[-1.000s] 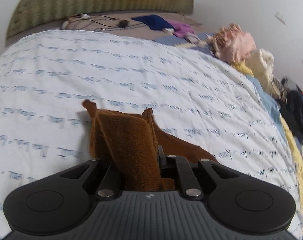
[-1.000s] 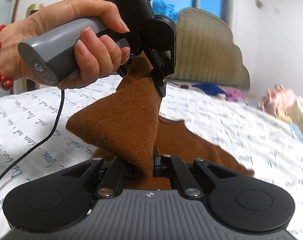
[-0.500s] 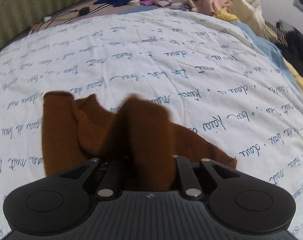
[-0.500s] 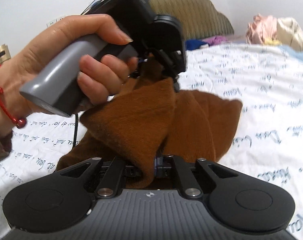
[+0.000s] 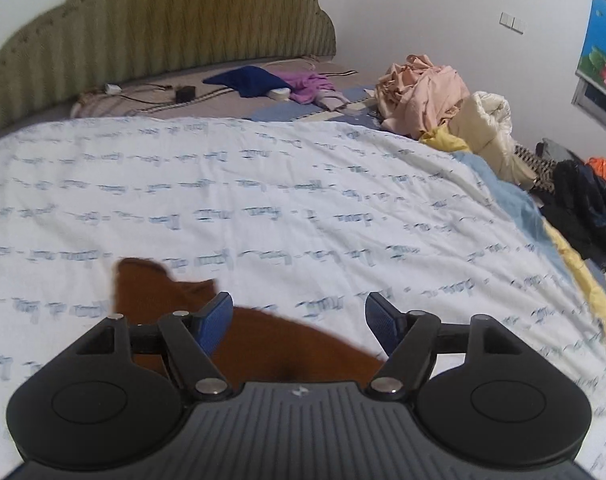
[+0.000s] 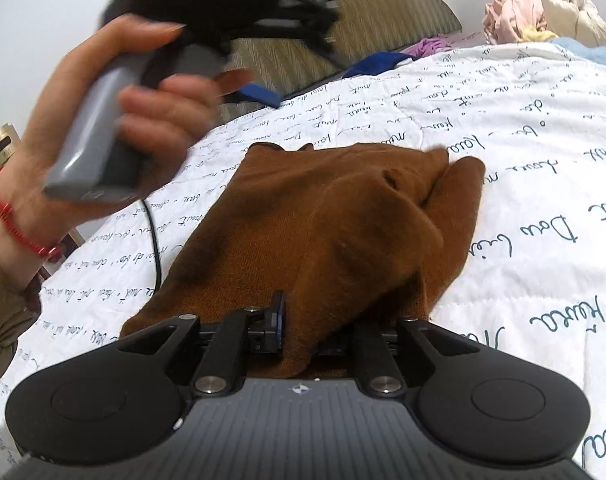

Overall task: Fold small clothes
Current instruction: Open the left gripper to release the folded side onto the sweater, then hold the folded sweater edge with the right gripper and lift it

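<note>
On the bedspread (image 6: pixel 543 200), brown garment (image 6: pixel 323 232) lies lengthwise from right gripper (image 6: pixel 303 332).

The left wrist view looks from low over the bed (image 5: pixel 303 208) toward the headboard (image 5: pixel 163 28). The right wrist view sits close above the brown garment (image 6: pixel 323 232), facing left. Both share garment, quilt and headboard.

Bed (image 5: pixel 303 200), white script-print quilt; brown garment (image 6: pixel 323 220) flat on it; pink clothes heap (image 5: pixel 419 92) far beyond garment, near headboard (image 5: pixel 163 20).
</note>
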Tool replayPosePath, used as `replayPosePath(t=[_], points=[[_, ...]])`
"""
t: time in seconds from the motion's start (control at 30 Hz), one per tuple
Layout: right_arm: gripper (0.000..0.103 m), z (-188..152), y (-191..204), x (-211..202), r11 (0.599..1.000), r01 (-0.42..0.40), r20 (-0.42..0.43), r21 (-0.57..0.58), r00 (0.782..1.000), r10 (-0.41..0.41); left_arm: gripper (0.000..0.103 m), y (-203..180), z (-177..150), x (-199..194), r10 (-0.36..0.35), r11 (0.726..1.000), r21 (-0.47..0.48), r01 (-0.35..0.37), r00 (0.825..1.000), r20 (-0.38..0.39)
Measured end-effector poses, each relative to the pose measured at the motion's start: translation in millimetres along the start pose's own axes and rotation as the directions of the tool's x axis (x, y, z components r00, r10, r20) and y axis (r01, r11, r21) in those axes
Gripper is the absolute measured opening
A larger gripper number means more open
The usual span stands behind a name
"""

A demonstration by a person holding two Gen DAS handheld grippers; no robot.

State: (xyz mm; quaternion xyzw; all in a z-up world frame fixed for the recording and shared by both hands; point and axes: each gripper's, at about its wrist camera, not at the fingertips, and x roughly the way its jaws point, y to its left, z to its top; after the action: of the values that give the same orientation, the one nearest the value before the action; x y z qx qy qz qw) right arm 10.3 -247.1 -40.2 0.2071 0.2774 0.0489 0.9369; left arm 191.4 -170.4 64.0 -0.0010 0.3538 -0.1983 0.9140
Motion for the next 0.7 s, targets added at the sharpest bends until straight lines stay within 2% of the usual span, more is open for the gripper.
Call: replayPosePath(t=[0.1, 0.17, 0.23, 0.43, 0.6, 0.7], points=[[0.026, 2, -8, -4, 0.998, -0.045, -0.012, 0.050, 0.999, 0.046, 0.073, 18, -23, -24, 0.009, 1.000, 0.026, -0.010, 1.000, 0.014], [0.036, 5, -16, -8, 0.991, -0.088, -0.017, 0.101, 0.996, 0.090, 0.073, 30, -43, -42, 0.013, 0.999, 0.051, -0.013, 1.000, 0.019], [0.039, 7, -23, -14, 0.981, -0.117, -0.018, 0.156, 0.992, 0.121, 0.073, 42, -66, -62, 0.015, 0.998, 0.067, -0.017, 0.999, 0.034], [0.045, 16, -36, -35, 0.963, -0.138, 0.019, 0.230, 0.990, 0.138, 0.078, 78, -129, -108, -0.004, 0.999, 0.052, 0.001, 0.999, 0.045], [0.045, 28, -45, -39, 0.948, -0.159, 0.037, 0.276, 0.987, 0.155, 0.078, 95, -167, -138, -0.055, 0.998, 0.043, 0.053, 0.997, 0.060], [0.045, 32, -53, -33, 0.929, -0.185, 0.038, 0.319, 0.982, 0.183, 0.079, 93, -181, -149, -0.104, 0.992, 0.085, 0.098, 0.993, 0.062]])
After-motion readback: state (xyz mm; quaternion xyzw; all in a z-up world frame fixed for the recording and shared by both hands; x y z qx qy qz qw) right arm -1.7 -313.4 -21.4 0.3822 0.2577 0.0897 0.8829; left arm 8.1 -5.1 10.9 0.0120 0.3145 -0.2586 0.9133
